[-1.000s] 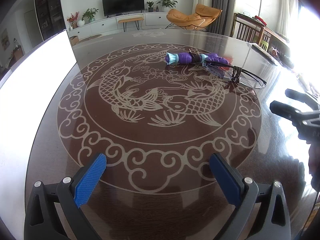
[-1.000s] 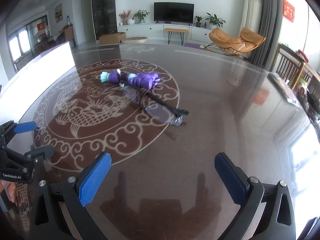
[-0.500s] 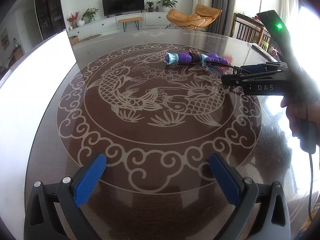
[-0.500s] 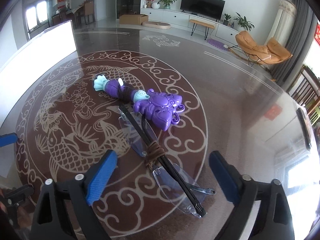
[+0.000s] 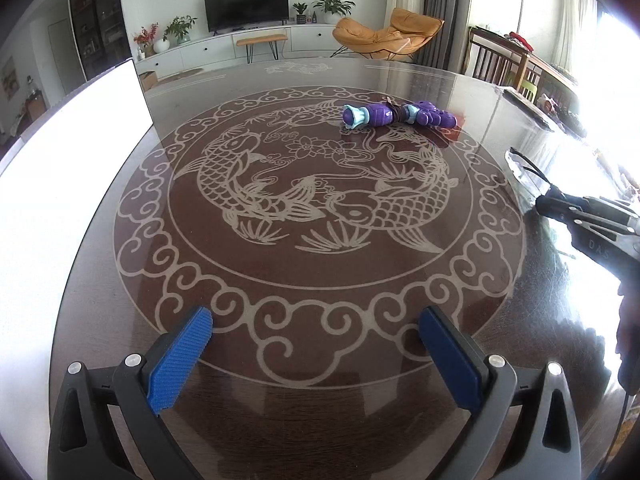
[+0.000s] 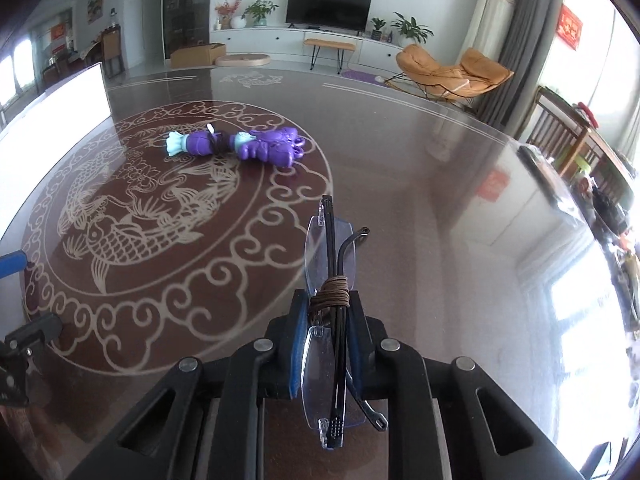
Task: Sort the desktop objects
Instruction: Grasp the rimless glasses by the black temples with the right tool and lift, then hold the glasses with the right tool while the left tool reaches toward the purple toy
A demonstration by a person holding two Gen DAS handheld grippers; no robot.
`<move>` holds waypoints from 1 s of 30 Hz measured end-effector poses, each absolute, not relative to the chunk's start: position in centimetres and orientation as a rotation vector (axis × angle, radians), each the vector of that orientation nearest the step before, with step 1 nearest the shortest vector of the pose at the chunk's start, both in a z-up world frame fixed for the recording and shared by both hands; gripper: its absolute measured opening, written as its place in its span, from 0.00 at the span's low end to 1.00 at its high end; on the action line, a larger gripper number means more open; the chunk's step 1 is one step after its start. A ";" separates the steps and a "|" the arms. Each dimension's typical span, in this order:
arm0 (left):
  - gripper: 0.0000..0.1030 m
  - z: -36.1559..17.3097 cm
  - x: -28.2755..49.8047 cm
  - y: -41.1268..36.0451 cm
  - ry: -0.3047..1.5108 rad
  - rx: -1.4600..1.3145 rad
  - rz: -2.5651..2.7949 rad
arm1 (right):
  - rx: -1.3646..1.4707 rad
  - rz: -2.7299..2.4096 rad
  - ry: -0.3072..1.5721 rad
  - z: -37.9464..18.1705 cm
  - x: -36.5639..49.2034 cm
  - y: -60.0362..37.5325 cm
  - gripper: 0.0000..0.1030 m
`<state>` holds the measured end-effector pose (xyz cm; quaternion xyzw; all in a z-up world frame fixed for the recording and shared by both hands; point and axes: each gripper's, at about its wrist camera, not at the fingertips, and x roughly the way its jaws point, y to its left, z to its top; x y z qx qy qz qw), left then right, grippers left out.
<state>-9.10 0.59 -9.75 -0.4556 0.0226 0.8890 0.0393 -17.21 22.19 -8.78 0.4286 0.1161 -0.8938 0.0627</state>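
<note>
Glasses (image 6: 330, 280) now lifted in right gripper (image 6: 327, 320)

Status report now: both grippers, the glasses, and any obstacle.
Right gripper shut on folded glasses, lifted off table. Left gripper open, empty. Purple toy lies apart on table. Nothing in the way.

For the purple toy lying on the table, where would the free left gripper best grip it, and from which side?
Judging by shape, the narrow waist of the purple toy, where a dark cord wraps it, suits the open left gripper. It lies flat and lengthwise across the view, so come from above, fingers straddling the waist front and back.
</note>
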 end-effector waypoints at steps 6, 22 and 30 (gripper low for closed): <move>1.00 -9.8 -9.1 0.6 0.069 -1.397 2.725 | 1.330 -2.754 0.246 -8.9 -16.2 25.1 0.85; 1.00 -9.8 -9.1 0.5 0.071 -1.397 2.725 | 1.410 -2.744 0.093 -9.3 -17.0 27.0 1.00; 1.00 -9.7 -10.4 0.8 0.166 -1.373 2.593 | 1.410 -2.744 0.093 -9.3 -17.0 27.0 1.00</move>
